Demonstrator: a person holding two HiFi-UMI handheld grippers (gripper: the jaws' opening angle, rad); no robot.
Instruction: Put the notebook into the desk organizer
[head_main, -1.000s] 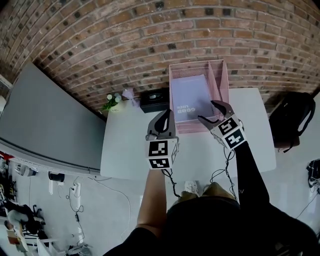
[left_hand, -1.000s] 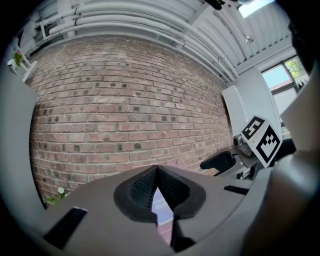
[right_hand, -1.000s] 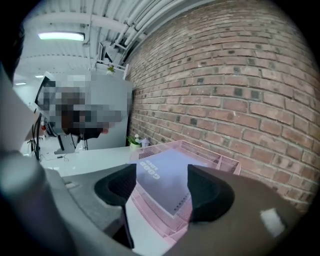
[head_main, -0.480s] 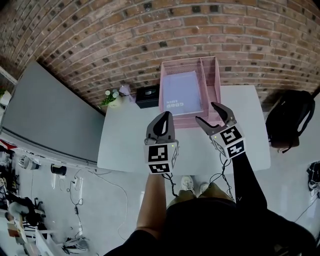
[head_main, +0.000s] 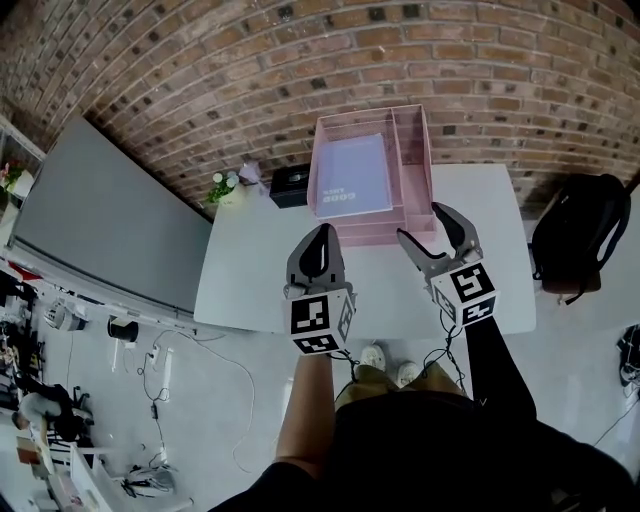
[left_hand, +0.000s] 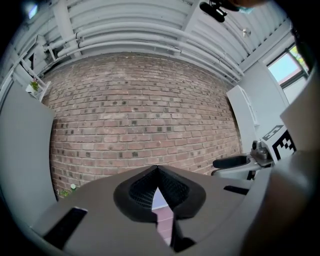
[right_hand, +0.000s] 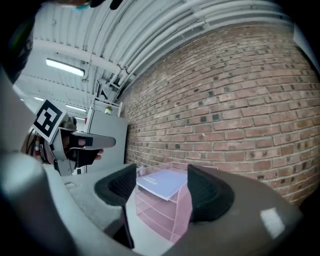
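A pale lilac notebook (head_main: 351, 176) lies flat on the top of the pink wire desk organizer (head_main: 419, 150), which stands at the far edge of the white table (head_main: 250, 275) against the brick wall. The right gripper view shows the notebook (right_hand: 162, 181) on the organizer (right_hand: 162, 212) between the jaws and beyond them. My left gripper (head_main: 320, 238) is shut and empty, held above the table short of the organizer. My right gripper (head_main: 433, 223) is open and empty, just in front of the organizer's right side.
A black box (head_main: 290, 185) and a small potted plant (head_main: 225, 187) sit at the table's far left by the wall. A black backpack (head_main: 577, 232) lies on the floor to the right. A grey panel (head_main: 95, 225) stands to the left.
Both grippers have drawn back from the organizer toward the table's near edge. The notebook stays lying on the organizer.
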